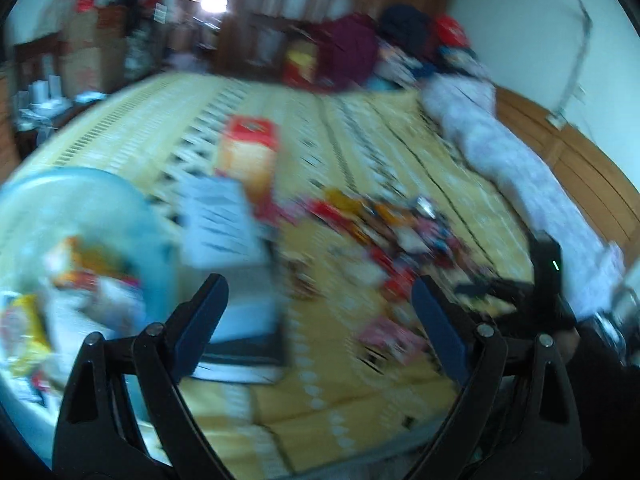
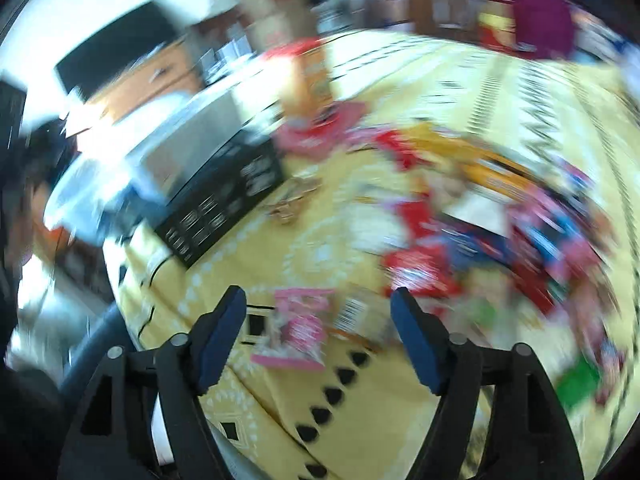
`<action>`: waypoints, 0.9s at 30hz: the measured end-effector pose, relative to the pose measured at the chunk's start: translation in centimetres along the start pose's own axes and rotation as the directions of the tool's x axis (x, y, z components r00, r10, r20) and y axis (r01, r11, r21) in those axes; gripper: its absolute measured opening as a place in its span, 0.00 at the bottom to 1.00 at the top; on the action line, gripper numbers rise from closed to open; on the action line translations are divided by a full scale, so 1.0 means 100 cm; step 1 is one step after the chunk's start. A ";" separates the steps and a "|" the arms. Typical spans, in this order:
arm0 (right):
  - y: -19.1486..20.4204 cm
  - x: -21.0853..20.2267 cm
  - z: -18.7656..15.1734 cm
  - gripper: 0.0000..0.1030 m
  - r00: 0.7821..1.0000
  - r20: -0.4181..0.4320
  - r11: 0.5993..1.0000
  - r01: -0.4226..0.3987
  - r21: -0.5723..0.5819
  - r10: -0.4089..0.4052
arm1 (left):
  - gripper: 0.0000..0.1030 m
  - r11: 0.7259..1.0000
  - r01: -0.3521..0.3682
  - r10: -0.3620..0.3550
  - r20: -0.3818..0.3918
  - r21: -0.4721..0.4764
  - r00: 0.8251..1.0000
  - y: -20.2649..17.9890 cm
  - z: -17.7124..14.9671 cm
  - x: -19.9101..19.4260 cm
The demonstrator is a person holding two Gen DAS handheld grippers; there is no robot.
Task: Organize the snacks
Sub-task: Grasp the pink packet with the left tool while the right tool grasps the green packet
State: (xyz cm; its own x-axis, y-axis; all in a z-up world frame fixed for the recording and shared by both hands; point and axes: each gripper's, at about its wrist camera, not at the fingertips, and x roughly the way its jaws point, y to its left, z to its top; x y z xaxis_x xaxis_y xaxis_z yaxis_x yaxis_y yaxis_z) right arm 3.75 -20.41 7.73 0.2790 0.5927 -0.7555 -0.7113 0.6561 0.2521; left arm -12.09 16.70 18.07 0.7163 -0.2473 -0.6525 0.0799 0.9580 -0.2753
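- Right gripper (image 2: 318, 322): jaws apart and empty, hanging above a pink snack packet (image 2: 298, 330) that lies flat on the yellow patterned bedspread (image 2: 256, 248).
- Left gripper (image 1: 320, 312): jaws wide apart, nothing between them, with a pale blue basin (image 1: 100, 200) holding a few packets at its left.
- The main heap of snacks (image 2: 500, 216) sits beyond the right gripper, next to a dark box (image 2: 224, 200).
- Risk: both views are heavily blurred; a hurried closing could pinch bedspread with the packet, or miss it.
- Risk: reaching into the heap may scatter loose packets.
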 end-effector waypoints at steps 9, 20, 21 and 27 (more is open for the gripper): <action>-0.044 -0.024 -0.093 0.76 1.000 -0.030 0.968 0.012 0.252 -0.004 | 0.74 0.984 0.084 -0.131 -0.318 -0.156 0.939 -0.044 -0.049 0.147; -0.049 -0.030 -0.116 0.77 0.999 0.004 0.963 -0.032 0.269 0.032 | 0.74 0.998 -0.050 0.036 -0.359 -0.029 0.933 -0.047 -0.078 0.180; -0.049 -0.029 -0.115 0.78 0.999 0.005 0.962 -0.034 0.270 0.034 | 0.73 0.998 -0.055 0.042 -0.356 -0.024 0.933 -0.044 -0.079 0.176; -0.058 -0.024 -0.123 0.79 0.999 0.014 0.947 -0.047 0.317 0.045 | 0.77 0.999 -0.038 0.023 -0.364 -0.032 0.931 -0.044 -0.077 0.161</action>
State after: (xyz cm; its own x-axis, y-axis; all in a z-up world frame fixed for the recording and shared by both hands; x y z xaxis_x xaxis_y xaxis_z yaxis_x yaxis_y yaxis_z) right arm -0.73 -31.37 0.64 0.2558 0.6280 -0.7350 -0.4822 0.7418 0.4660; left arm -6.20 7.35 3.33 0.4168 -0.2605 -0.8708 0.0307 0.9615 -0.2730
